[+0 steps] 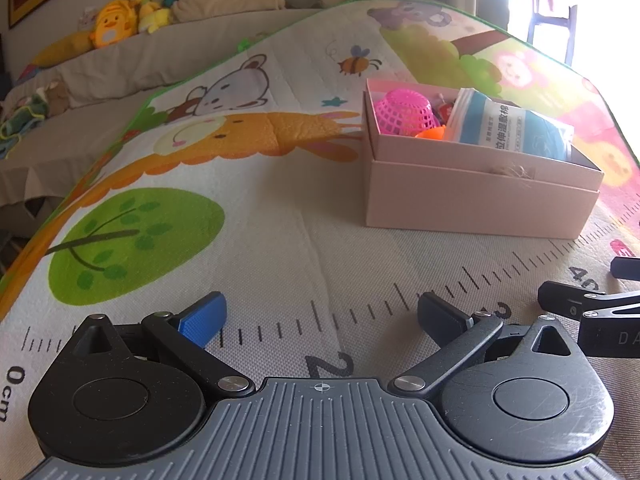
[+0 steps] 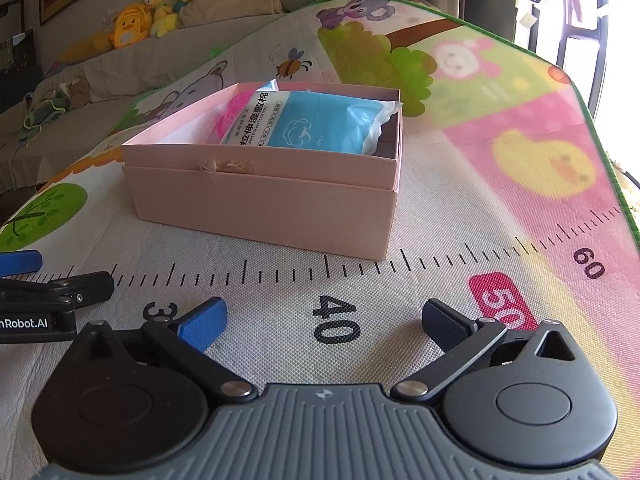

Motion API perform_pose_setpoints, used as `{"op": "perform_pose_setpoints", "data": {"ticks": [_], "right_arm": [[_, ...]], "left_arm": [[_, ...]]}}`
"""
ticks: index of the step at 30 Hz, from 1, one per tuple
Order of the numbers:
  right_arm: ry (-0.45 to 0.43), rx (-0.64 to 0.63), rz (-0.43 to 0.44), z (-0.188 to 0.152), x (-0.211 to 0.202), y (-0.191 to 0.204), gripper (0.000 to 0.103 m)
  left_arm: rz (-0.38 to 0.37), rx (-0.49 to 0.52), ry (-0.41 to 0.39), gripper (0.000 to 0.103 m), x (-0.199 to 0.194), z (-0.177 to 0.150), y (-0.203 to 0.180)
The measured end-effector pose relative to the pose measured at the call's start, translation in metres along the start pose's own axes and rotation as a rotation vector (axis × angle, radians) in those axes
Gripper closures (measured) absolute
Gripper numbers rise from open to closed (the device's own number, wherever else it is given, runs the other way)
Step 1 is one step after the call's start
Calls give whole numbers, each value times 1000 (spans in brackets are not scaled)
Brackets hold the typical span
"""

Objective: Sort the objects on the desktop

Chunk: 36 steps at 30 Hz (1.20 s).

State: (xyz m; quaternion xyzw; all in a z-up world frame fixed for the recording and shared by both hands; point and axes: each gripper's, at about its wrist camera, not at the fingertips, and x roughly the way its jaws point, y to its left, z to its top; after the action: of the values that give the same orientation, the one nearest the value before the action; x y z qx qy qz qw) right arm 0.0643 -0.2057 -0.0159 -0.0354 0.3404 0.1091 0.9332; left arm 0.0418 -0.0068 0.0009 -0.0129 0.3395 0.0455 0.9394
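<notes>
A pink cardboard box (image 1: 476,204) (image 2: 264,208) stands on the cartoon play mat. Inside it lie a blue and white pack of wet cotton wipes (image 1: 516,128) (image 2: 316,122), a pink mesh basket (image 1: 404,114) (image 2: 232,120) and a small orange thing (image 1: 430,134). My left gripper (image 1: 322,322) rests low over the mat near the 20 mark, open and empty, well short of the box. My right gripper (image 2: 324,322) sits beside it near the 40 mark, also open and empty. Each gripper shows at the edge of the other's view.
The mat (image 1: 256,216) (image 2: 460,184) carries a printed ruler along its near part and covers a raised surface with a green border. Behind it a grey sofa (image 1: 132,64) holds plush toys (image 1: 114,26) and cushions. Bright window light falls at the right.
</notes>
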Motion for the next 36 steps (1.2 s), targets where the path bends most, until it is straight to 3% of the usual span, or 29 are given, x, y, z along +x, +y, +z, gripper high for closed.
{"op": "perform_pose_setpoints", "data": {"ticks": [36], "right_arm": [[0,0,0,-1,-1,1,0]], "left_arm": [[0,0,0,0,0,0,0]]}}
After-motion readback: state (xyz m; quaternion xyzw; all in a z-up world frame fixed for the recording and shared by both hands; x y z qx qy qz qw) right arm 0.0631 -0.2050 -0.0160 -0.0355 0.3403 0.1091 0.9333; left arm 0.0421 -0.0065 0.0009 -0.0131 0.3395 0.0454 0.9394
